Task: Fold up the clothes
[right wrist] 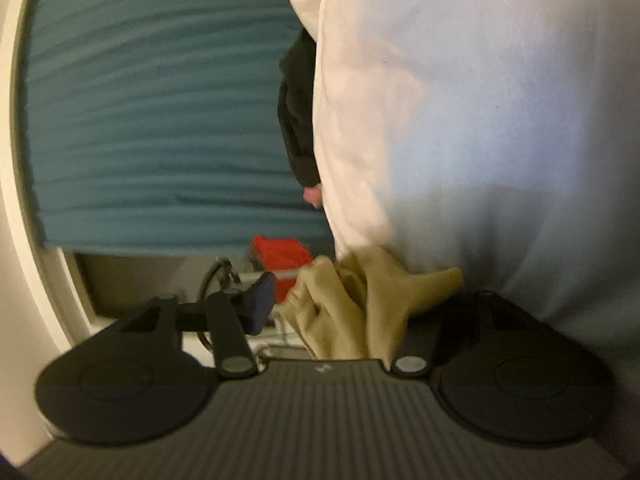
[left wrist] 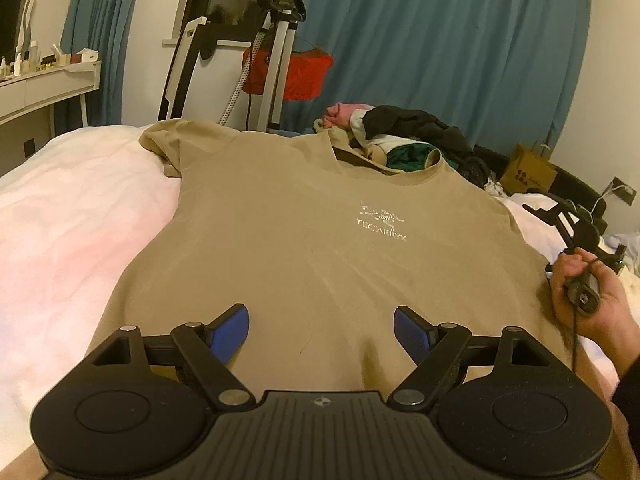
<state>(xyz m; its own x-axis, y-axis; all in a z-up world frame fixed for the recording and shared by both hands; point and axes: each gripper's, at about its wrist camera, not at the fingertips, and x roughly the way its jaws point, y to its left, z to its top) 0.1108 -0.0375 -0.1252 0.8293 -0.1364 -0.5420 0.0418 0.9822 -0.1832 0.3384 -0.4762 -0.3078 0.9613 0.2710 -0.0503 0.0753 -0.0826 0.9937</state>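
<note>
Tan T-shirt (left wrist: pixel 320 248) — under spread left gripper (left wrist: pixel 321 332).

Bedroom shot, warm dim indoor lighting, pretty lived-in.

Far wall is mostly teal curtains (left wrist: pixel 440 40) with white wall showing on the right. Far left there's a white dressing table (left wrist: pixel 48 84) with bottles and small boxes on top and a curvy-framed mirror (left wrist: pixel 14 12) above it. Middle far, a garment steamer stand (left wrist: pixel 276 52) with something red (left wrist: pixel 296 76) hanging behind it. A white duvet (left wrist: pixel 68 216) covers the bed up close, and a brown paper bag (left wrist: pixel 526 170) sits far right.
</note>
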